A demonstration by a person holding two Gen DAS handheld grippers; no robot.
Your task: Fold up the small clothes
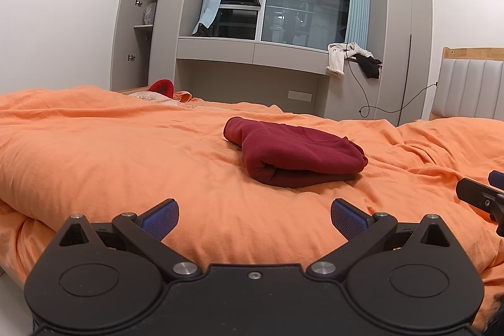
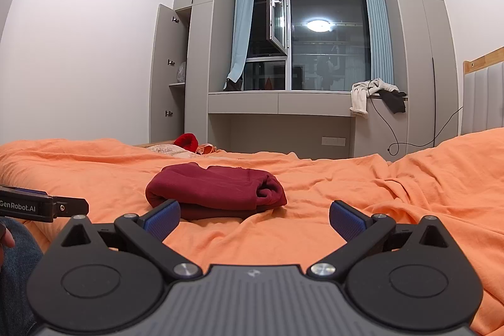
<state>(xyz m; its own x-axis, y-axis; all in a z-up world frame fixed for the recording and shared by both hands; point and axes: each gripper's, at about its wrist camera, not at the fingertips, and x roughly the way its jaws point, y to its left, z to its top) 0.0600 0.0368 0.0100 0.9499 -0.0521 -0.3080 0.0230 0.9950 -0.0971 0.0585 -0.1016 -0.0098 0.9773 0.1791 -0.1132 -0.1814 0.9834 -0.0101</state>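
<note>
A dark red garment lies folded into a thick bundle on the orange bed cover. In the right wrist view the garment sits just ahead and a little left. My left gripper is open and empty, hovering over the cover short of the bundle. My right gripper is open and empty too, its left fingertip close to the bundle's near edge. The right gripper's side shows at the right edge of the left wrist view; the left gripper shows at the left edge of the right wrist view.
A bright red item lies at the bed's far edge. Beyond it are grey wardrobes with an open door, a window ledge with white and black clothes, a hanging cable, and a padded headboard at right.
</note>
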